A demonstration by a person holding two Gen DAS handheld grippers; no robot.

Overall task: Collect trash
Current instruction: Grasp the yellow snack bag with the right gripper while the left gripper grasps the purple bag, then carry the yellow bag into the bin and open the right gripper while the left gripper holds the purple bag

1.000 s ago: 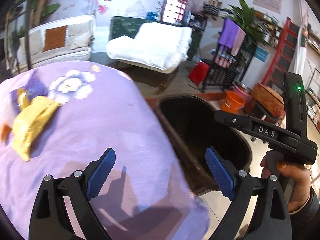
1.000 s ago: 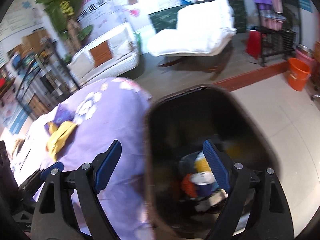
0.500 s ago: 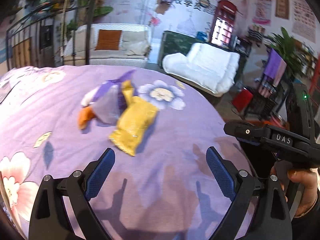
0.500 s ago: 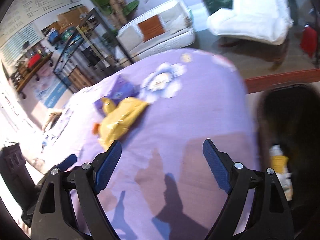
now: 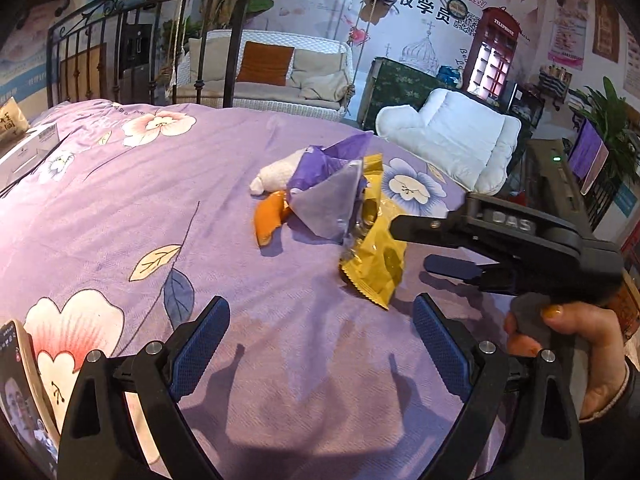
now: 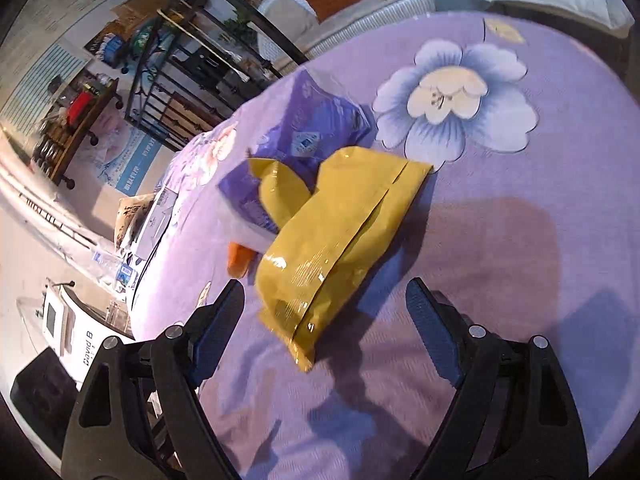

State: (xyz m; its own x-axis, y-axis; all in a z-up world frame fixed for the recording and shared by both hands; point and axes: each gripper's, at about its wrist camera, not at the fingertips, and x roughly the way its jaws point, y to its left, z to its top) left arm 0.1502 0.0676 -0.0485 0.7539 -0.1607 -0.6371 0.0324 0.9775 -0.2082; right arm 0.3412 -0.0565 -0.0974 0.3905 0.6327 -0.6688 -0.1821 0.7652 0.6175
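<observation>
While both my claws gape empty (nothing gripped), the yellow snack wrapper (image 6: 336,240) lies just ahead of the right claw (image 6: 325,320), left claw (image 5: 320,344) farther back.

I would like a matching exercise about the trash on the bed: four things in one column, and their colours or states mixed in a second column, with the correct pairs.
Things:
1. snack bag
2. plastic wrapper
3. peel
4. right gripper

Colours or states:
A. orange
B. open, empty
C. yellow
D. purple

Pairs: 1-C, 2-D, 3-A, 4-B
</observation>
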